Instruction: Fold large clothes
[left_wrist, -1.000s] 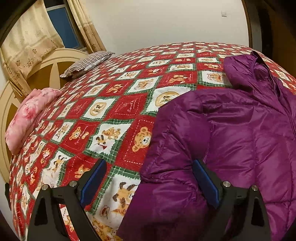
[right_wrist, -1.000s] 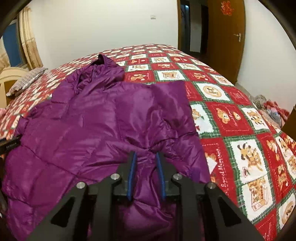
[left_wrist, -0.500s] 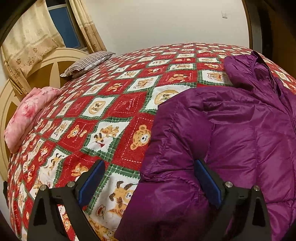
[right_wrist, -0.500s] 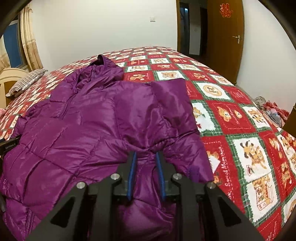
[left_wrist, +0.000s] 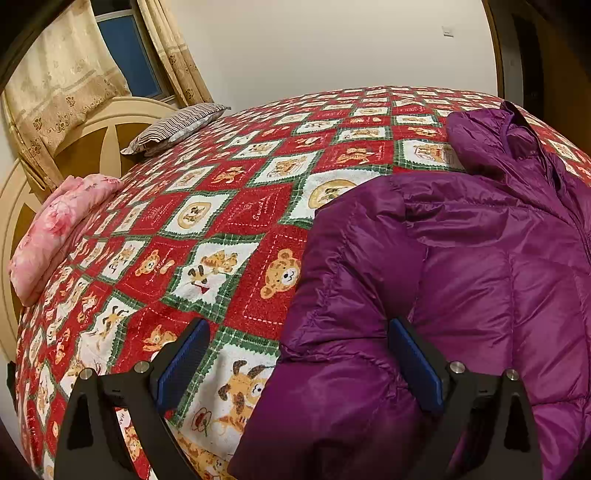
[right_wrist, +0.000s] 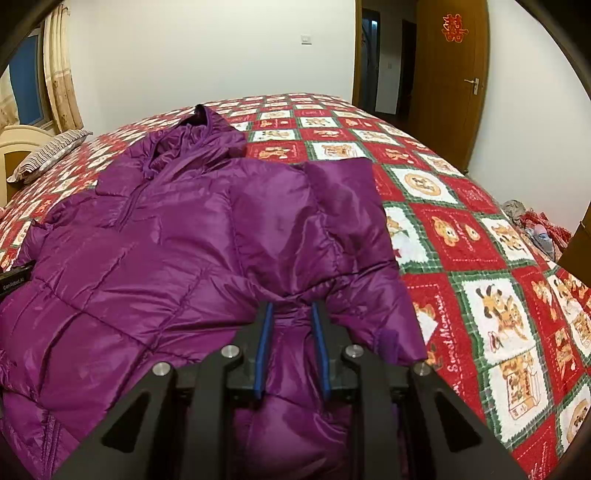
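A purple puffy hooded jacket (right_wrist: 166, 236) lies spread on the bed, its hood (right_wrist: 199, 140) pointing at the far wall. Its right sleeve (right_wrist: 332, 206) is folded in over the front. My right gripper (right_wrist: 291, 328) is shut on a bunched fold of the jacket at its near edge, with fabric pinched between the blue pads. In the left wrist view the jacket (left_wrist: 461, 266) fills the right side. My left gripper (left_wrist: 297, 354) stands open just above the bed. The jacket's left edge lies between its fingers, and the right finger (left_wrist: 410, 358) rests against the fabric.
A red, green and white bear-print blanket (left_wrist: 221, 229) covers the bed. A striped pillow (left_wrist: 173, 127) and a pink folded quilt (left_wrist: 55, 229) lie by the headboard on the left. A wooden door (right_wrist: 454, 85) and a pile of clothes (right_wrist: 532, 221) are on the right.
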